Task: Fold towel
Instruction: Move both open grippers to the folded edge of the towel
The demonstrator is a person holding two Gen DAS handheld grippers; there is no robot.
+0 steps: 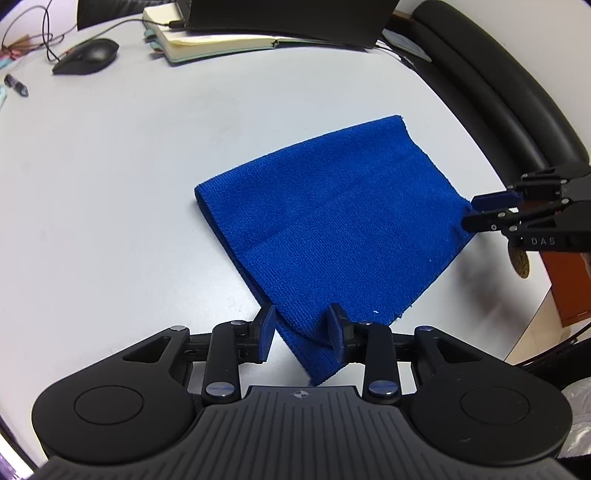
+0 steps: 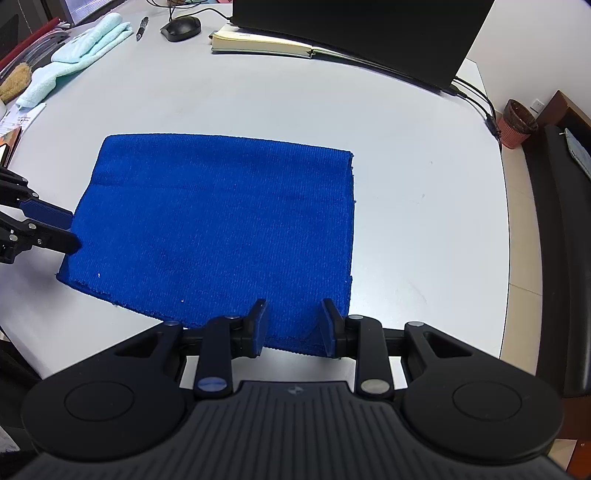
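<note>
A blue towel (image 1: 332,221), folded over once, lies flat on the white table (image 1: 110,166); it also shows in the right wrist view (image 2: 221,229). My left gripper (image 1: 301,328) is open, its jaws astride the towel's near corner. In the right wrist view the left gripper (image 2: 72,230) sits at the towel's left edge. My right gripper (image 2: 293,326) is open, its jaws astride the towel's near edge by the right corner. In the left wrist view the right gripper (image 1: 469,212) is at the towel's right corner.
A computer mouse (image 1: 88,55), an open notebook (image 1: 221,40), a pen (image 1: 16,85) and a dark monitor base (image 2: 351,33) sit at the table's far side. Light green towels (image 2: 74,51) lie far left. A black chair (image 1: 498,92) stands beside the table. A waste bin (image 2: 517,123) stands beyond the table.
</note>
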